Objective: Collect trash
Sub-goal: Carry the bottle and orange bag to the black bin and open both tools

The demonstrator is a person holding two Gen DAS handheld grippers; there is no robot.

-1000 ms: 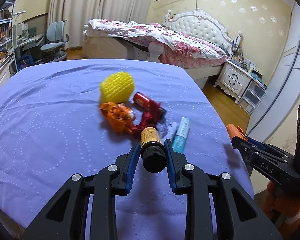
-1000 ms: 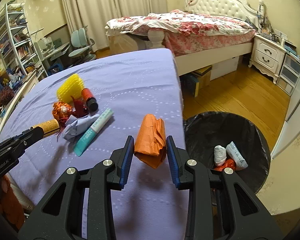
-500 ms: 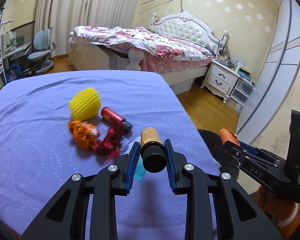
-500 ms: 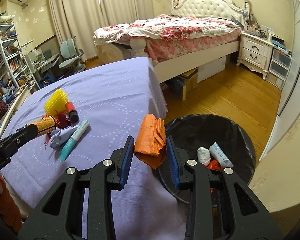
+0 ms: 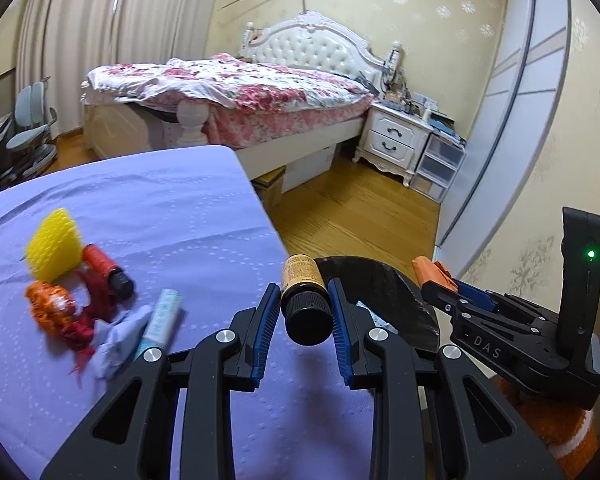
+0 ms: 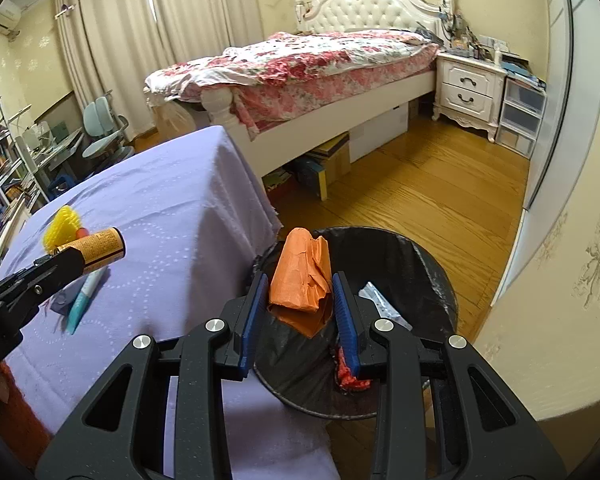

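a: bottle (image 5: 305,300) sits pinched between the fingers of your left gripper (image 5: 304,312), black cap toward the camera, yellow label end pointing away. the pads press it from both sides, so that claw is clamped on it. in the right wrist view the same bottle hangs over the purple tablecloth (image 6: 172,216), short of the table's edge.

b: and your right gripper (image 6: 300,300)?

a: closed on the orange wrapper (image 6: 302,280), a crumpled orange paper piece standing up between the blue pads. it hangs right above the near rim of the trash bin (image 6: 428,264), which is lined with a black bag and stands on the wooden floor just beside the table.

b: what do you see inside the bin?

a: a clear plastic packet (image 6: 384,306) and a bit of red trash (image 6: 350,374) low by your right finger.

b: what lies on the table?

a: a loose cluster to your left: a yellow foam net (image 5: 52,244), a red tube (image 5: 106,270) with a dark cap touching it, an orange crumpled wrapper (image 5: 50,308), a red scrap (image 5: 82,326), a pale crumpled tissue (image 5: 118,338) and a teal tube (image 5: 160,322) lying against the tissue. all of it is well apart from the bottle you hold.
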